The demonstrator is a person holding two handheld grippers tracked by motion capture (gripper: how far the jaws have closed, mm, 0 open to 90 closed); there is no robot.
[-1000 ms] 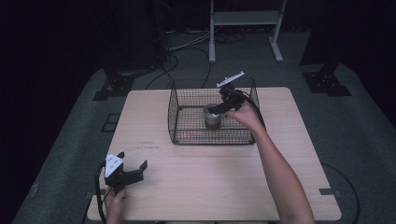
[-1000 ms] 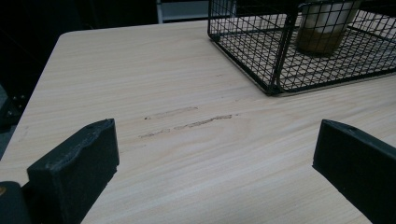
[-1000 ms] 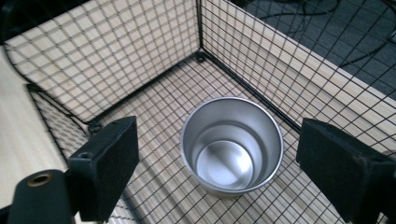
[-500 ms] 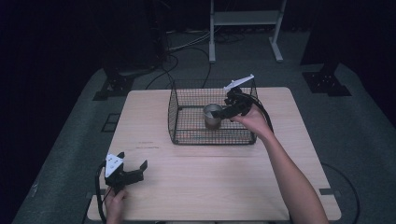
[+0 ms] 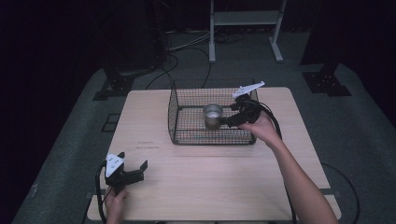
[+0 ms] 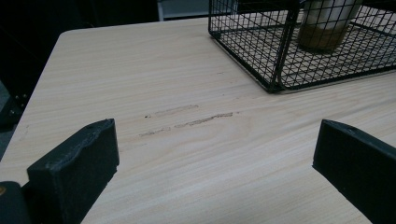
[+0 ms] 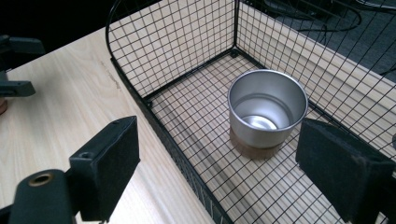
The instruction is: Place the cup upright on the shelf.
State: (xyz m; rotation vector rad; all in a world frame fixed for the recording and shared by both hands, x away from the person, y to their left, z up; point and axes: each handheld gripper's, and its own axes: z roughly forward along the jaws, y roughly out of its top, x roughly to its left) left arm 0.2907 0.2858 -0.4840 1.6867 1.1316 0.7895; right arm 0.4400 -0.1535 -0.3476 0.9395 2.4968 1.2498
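Metal cup [image 7: 267, 108] stands upright on the floor of the black wire basket [image 7: 177, 88], toward the basket's right half in the high view. The cup is a short cylinder of brushed steel with a shiny inside and a brown band at the base (cork or wood, can't tell). The basket is a thin square-mesh grid with a rectangular floor, straight walls and a curved rim wire at one end. It sits on the far half of the light wood-grain table [image 5: 210, 182], which has a few dark scuff marks [image 6: 187, 122].

Right gripper [image 7: 217, 163] is over the basket's near-right rim, its jaws spread wide with matte black, rubbery block pads, holding nothing, cup just ahead between them. Left gripper [image 6: 215, 168] is low over the table's near-left corner, jaws also wide apart and holding nothing, well apart from the basket.
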